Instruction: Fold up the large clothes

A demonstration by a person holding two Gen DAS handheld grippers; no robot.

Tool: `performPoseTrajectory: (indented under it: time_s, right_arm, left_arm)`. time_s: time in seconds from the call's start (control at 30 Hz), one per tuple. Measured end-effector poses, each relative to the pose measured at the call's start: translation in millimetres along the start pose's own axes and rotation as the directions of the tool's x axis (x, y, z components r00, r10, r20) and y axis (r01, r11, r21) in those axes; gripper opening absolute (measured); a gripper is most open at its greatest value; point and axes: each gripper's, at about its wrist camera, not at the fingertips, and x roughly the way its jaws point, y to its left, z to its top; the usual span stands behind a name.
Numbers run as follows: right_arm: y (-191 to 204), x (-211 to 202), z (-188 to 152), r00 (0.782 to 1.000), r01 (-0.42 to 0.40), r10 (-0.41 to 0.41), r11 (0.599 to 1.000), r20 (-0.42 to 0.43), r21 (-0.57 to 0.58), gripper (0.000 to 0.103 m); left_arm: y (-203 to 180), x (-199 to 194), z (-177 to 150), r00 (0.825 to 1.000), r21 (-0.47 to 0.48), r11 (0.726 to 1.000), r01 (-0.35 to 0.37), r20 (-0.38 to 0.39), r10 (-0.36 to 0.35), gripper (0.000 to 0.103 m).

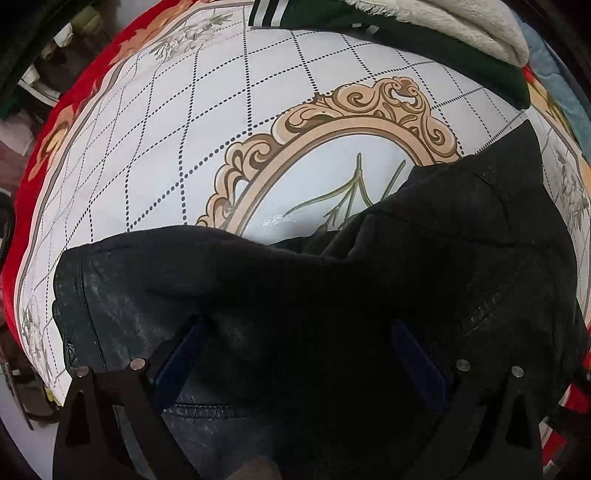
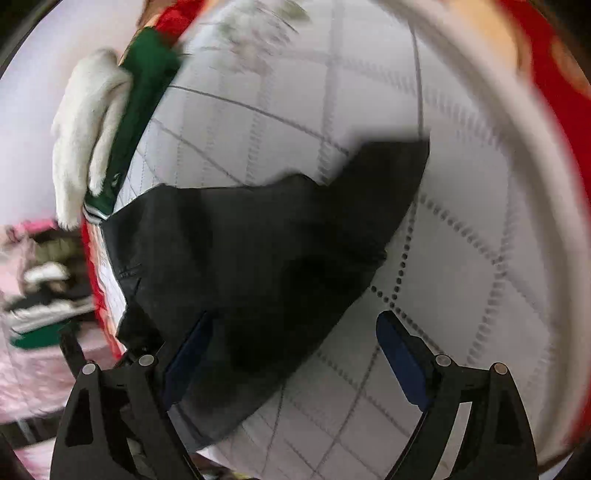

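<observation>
Here we see the left claw (image 1: 295, 354) and right claw (image 2: 295, 347) both spread wide, released, over the black garment (image 2: 258, 251) on the bed (image 1: 184, 147).

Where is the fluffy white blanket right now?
The fluffy white blanket sits at the far edge of the bed, piled on the green jacket, beyond the black jacket.

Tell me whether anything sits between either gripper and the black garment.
Nothing visible does. The left gripper is open directly over the black garment, fabric filling the gap between its pads. The right gripper is open at the garment's edge. The green jacket and white fleece lie apart at the bedsheet's far side.
</observation>
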Motion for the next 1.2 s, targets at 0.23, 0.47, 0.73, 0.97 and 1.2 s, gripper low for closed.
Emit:
performPoseTrajectory:
  time_s: [0.23,0.47,0.73,0.97,1.2]
  right_arm:
    - [9.4,34.3,21.7,0.936,-0.353,0.352,0.935,0.030,0.036,0.103]
    - [42.9,46.9,24.4,0.932,-0.359,0.355,0.932,0.071,0.047,0.026]
    - [102.7,-16.3,20.0,0.944,-0.276,0.295,0.951,0.147,-0.140,0.019]
    - [176.7,-32.6,13.8,0.970,-0.142,0.191,0.945,0.148,-0.294,0.019]
    - [276.6,-32.7,-68.7,0.984,0.038,0.071,0.809,0.161,-0.587,0.019]
  left_arm:
    - [0.1,0.9,0.2,1.000,0.017,1.000,0.012,0.013,-0.012,0.103]
    - [-12.6,0.5,8.6,0.999,0.024,1.000,-0.016,0.042,0.015,0.103]
    - [-60.0,9.5,20.6,0.994,0.049,0.995,0.084,0.069,-0.088,0.103]
    - [-25.6,-14.2,25.1,0.978,-0.079,0.976,0.204,0.062,-0.200,0.103]
    - [116.8,-97.0,-33.8,0.979,-0.371,0.913,0.168,0.169,-0.112,0.103]
